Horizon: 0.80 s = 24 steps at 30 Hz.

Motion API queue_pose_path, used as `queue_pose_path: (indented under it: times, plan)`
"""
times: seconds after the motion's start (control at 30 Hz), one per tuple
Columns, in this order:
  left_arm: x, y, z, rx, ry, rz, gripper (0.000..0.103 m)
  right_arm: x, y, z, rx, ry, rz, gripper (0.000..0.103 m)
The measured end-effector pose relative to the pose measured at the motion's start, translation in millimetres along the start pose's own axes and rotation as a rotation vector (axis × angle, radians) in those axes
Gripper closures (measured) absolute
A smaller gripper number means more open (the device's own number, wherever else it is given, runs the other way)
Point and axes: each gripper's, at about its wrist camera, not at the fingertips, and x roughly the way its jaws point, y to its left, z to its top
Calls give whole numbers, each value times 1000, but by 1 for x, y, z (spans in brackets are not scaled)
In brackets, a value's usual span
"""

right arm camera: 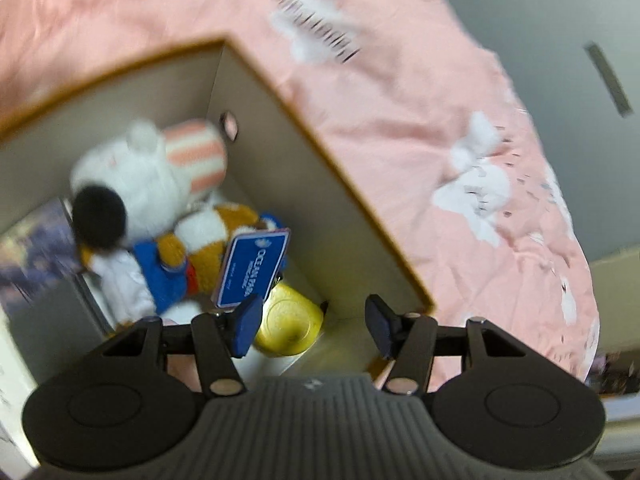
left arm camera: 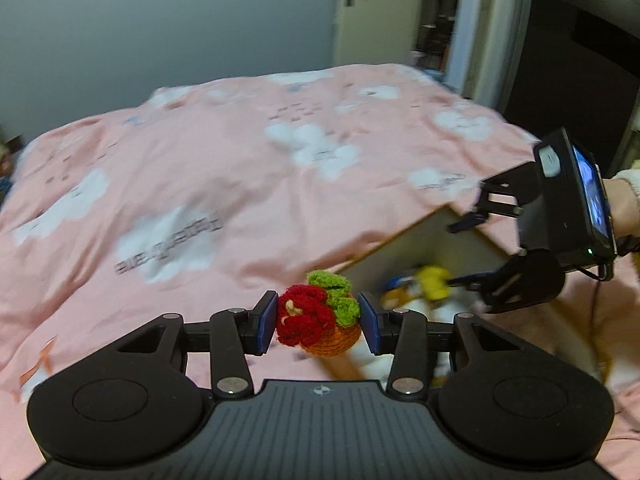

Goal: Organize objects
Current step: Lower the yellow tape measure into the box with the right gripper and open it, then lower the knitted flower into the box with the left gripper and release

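Left gripper [left arm camera: 319, 322]: pinched a crocheted flower pot [left arm camera: 318, 318] above the pink bedspread [left arm camera: 240, 160], beside the box [left arm camera: 404, 240]. Right gripper [right arm camera: 313, 326]: jaws spread, empty, over the box's interior. Box contents: plush toys [right arm camera: 140, 184], blue tag [right arm camera: 254, 268], yellow toy [right arm camera: 288, 324].

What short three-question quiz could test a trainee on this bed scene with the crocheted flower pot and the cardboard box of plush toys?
1. True or false: the left gripper is shut on the red, green and orange crocheted flower pot.
2. What is between the right gripper's blue pads? A) yellow round toy B) nothing C) blue tag
3. Fill in: the white plush toy with a pink-striped part lies inside the open ____.

Key: 1 true; 2 B; 3 cardboard box.
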Motion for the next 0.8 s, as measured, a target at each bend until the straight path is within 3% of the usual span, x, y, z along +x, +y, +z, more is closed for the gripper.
queue_pose_path:
  times: [0.27,0.47,0.57,0.73,0.8]
  plan:
    - [36,-65,16,56,35,-156,54,-81,-10,-60,535,-126,-103,45]
    - [89,-93,23,21,144,-217,54,-83,4,-97,905,-219,-99,45]
    - [117,-98,23,-2,206,-195,54,-78,8,-105,987,-281,-106,44]
    - [140,-103,17,-11,259,-160,54,-72,9,-117,1041,-248,-157,44]
    - [146,-103,16,-12,274,-150,53,-70,9,-122,1059,-262,-140,44]
